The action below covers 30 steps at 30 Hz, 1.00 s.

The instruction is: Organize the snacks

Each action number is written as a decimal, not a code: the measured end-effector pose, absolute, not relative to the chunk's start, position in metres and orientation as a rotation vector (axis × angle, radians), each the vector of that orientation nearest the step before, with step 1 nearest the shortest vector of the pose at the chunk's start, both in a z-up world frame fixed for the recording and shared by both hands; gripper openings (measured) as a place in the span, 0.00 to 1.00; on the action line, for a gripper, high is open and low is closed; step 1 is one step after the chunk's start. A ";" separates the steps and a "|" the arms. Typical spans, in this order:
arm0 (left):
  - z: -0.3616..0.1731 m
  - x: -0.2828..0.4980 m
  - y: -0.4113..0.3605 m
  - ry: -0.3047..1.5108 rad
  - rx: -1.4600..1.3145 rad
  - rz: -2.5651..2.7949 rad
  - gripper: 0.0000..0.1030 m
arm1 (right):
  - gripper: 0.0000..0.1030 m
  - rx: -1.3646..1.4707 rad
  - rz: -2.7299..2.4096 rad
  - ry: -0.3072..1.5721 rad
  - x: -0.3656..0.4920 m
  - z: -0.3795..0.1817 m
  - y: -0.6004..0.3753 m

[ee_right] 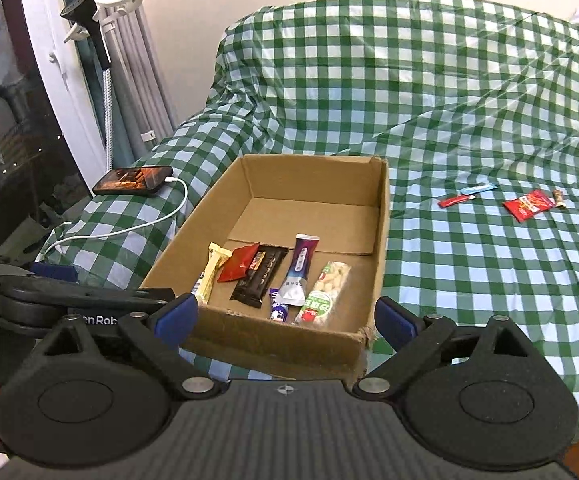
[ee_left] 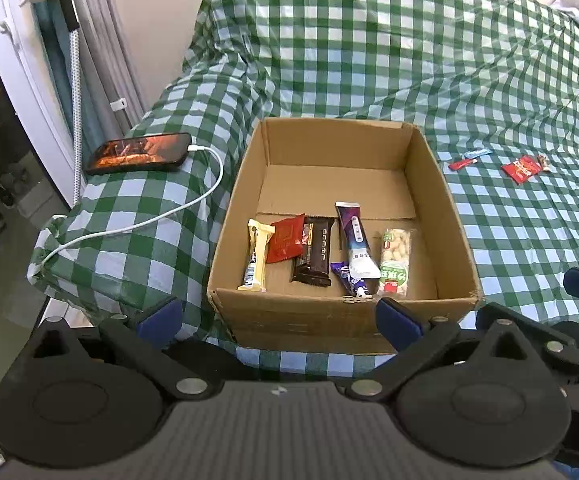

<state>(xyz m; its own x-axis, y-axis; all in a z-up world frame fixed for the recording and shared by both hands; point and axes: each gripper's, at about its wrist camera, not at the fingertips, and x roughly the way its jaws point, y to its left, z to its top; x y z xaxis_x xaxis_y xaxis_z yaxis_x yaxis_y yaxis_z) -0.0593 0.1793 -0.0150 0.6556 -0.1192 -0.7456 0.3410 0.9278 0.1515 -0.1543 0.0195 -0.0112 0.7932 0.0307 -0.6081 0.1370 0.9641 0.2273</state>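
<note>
The left tool [ee_left: 279,318] and the right tool [ee_right: 285,320] both stand with their blue fingers wide apart, gripping nothing, low before the near wall of the cardboard box [ee_left: 441,200]. That wall hides the lower ends of the snacks in the box: a cream bar [ee_left: 255,256], a red packet [ee_left: 287,238], a dark bar [ee_left: 315,254], a purple-white pouch [ee_left: 355,240], a small purple wrapper [ee_left: 347,278] and a peanut pack [ee_left: 395,260]. Their print is too small to read. Well right of the box, on the checked bed cover [ee_left: 509,240], lie a red stick [ee_left: 462,164], a blue stick [ee_left: 478,153], a red sachet [ee_left: 522,168] and a tiny brown sweet [ee_left: 544,162]. A phone [ee_left: 139,153] lies left of the box.
</note>
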 end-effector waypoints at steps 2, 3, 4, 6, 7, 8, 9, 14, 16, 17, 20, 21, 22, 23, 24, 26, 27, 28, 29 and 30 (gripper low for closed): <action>-0.013 -0.066 0.180 0.810 0.289 -0.266 1.00 | 0.94 0.265 -0.061 0.645 -0.162 -0.010 0.019; -0.012 -0.067 0.180 0.807 0.289 -0.266 1.00 | 0.95 0.265 -0.065 0.642 -0.165 -0.009 0.019; -0.011 -0.069 0.180 0.805 0.290 -0.266 1.00 | 0.95 0.266 -0.069 0.641 -0.168 -0.008 0.019; -0.010 -0.073 0.181 0.802 0.293 -0.266 1.00 | 0.95 0.272 -0.070 0.641 -0.172 -0.008 0.019; -0.010 -0.074 0.181 0.801 0.293 -0.266 1.00 | 0.96 0.273 -0.073 0.641 -0.173 -0.008 0.019; -0.009 -0.075 0.182 0.801 0.291 -0.266 1.00 | 0.96 0.274 -0.075 0.639 -0.174 -0.007 0.019; -0.008 -0.076 0.184 0.801 0.288 -0.265 1.00 | 0.96 0.273 -0.076 0.637 -0.174 -0.006 0.020; -0.007 -0.078 0.187 0.806 0.277 -0.267 1.00 | 0.96 0.259 -0.073 0.628 -0.176 -0.003 0.024; -0.007 -0.077 0.188 0.809 0.273 -0.269 1.00 | 0.96 0.257 -0.074 0.628 -0.176 -0.002 0.025; -0.007 -0.077 0.188 0.810 0.271 -0.269 1.00 | 0.96 0.258 -0.075 0.628 -0.175 -0.002 0.026; -0.007 -0.077 0.189 0.810 0.273 -0.269 1.00 | 0.96 0.259 -0.077 0.627 -0.175 -0.002 0.027; -0.007 -0.077 0.189 0.811 0.273 -0.269 1.00 | 0.96 0.259 -0.077 0.628 -0.175 -0.002 0.027; -0.007 -0.077 0.189 0.813 0.272 -0.268 1.00 | 0.96 0.259 -0.077 0.628 -0.174 -0.002 0.028; -0.007 -0.077 0.189 0.815 0.272 -0.268 1.00 | 0.96 0.259 -0.078 0.629 -0.174 -0.002 0.028; -0.007 -0.078 0.189 0.816 0.272 -0.268 1.00 | 0.96 0.259 -0.078 0.630 -0.174 -0.002 0.028; -0.007 -0.078 0.189 0.819 0.272 -0.267 1.00 | 0.97 0.259 -0.077 0.630 -0.175 -0.002 0.029; -0.007 -0.078 0.189 0.821 0.272 -0.267 1.00 | 0.97 0.259 -0.078 0.630 -0.174 -0.002 0.029; -0.008 -0.078 0.189 0.822 0.272 -0.266 1.00 | 0.97 0.258 -0.078 0.632 -0.175 -0.002 0.030; -0.008 -0.078 0.188 0.824 0.273 -0.266 1.00 | 0.97 0.258 -0.077 0.632 -0.175 -0.003 0.030; -0.008 -0.078 0.188 0.826 0.274 -0.266 1.00 | 0.97 0.258 -0.077 0.632 -0.175 -0.002 0.030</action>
